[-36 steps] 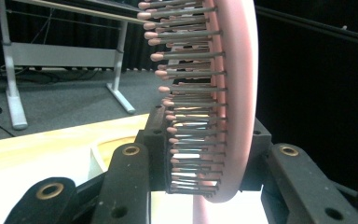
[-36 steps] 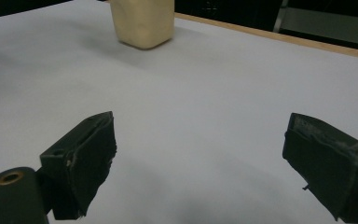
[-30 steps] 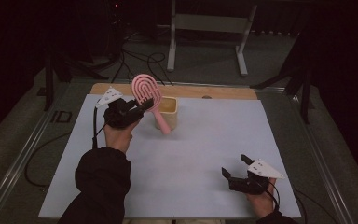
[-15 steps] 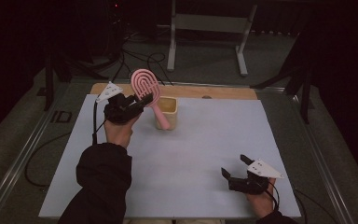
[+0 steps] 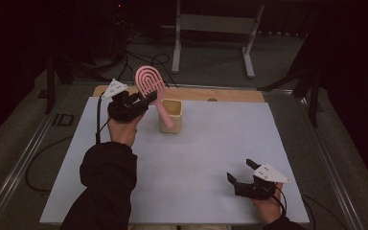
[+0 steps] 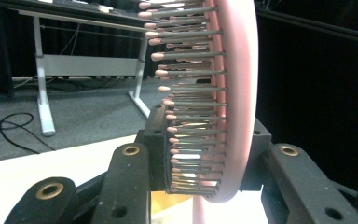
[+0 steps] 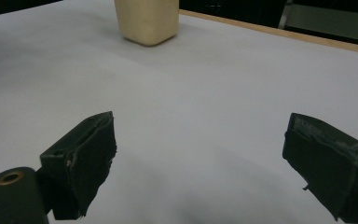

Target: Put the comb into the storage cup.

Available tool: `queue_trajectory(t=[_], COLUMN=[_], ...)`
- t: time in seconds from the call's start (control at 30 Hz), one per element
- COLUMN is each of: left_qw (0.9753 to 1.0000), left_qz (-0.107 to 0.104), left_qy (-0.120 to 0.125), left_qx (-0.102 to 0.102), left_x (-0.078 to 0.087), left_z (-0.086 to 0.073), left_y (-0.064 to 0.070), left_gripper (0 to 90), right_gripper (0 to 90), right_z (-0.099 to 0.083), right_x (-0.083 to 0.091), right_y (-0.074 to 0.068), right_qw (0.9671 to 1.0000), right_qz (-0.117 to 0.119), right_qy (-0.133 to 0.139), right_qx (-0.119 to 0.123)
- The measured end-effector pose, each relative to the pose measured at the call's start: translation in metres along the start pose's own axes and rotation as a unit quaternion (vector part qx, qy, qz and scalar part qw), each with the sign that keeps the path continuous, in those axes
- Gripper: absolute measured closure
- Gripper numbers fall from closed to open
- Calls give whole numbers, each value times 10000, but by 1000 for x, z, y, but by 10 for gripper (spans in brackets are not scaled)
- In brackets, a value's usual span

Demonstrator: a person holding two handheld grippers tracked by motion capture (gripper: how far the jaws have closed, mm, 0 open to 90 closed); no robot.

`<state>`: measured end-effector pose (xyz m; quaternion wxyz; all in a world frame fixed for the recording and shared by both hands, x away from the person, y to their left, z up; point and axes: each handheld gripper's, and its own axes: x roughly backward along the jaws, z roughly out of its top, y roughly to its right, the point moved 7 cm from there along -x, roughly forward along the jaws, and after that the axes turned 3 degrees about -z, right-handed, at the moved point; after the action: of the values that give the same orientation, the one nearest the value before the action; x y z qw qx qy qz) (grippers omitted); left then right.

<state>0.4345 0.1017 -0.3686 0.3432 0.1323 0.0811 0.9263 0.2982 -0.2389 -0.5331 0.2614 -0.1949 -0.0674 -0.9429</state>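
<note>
pink hairbrush [image 5: 151,87] clamped at its head in the left gripper [image 5: 141,99], handle angling down toward the cream cup [image 5: 171,115] | left gripper view gets the bristles edge-on | right gripper [image 5: 240,172] sits near the table [image 5: 211,148] edge, jaws wide apart, holding nothing

Black left gripper [image 5: 146,99] and right gripper [image 5: 239,176], grey three-cornered plates, brass-ringed holes; seemingly black sleeve [image 5: 106,184]
</note>
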Motion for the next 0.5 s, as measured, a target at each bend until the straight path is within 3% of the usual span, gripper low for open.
queue_trajectory(t=[0.5], left_qw=[9996], left_qz=[283], left_qy=[55], left_qx=[29], left_x=[-2], left_z=[6], left_y=[-12], left_gripper=[649], right_gripper=[93], right_z=[0], right_x=[-1], right_y=[0], right_qw=[10000], right_qz=[11], right_qy=[-11], right_qx=[14])
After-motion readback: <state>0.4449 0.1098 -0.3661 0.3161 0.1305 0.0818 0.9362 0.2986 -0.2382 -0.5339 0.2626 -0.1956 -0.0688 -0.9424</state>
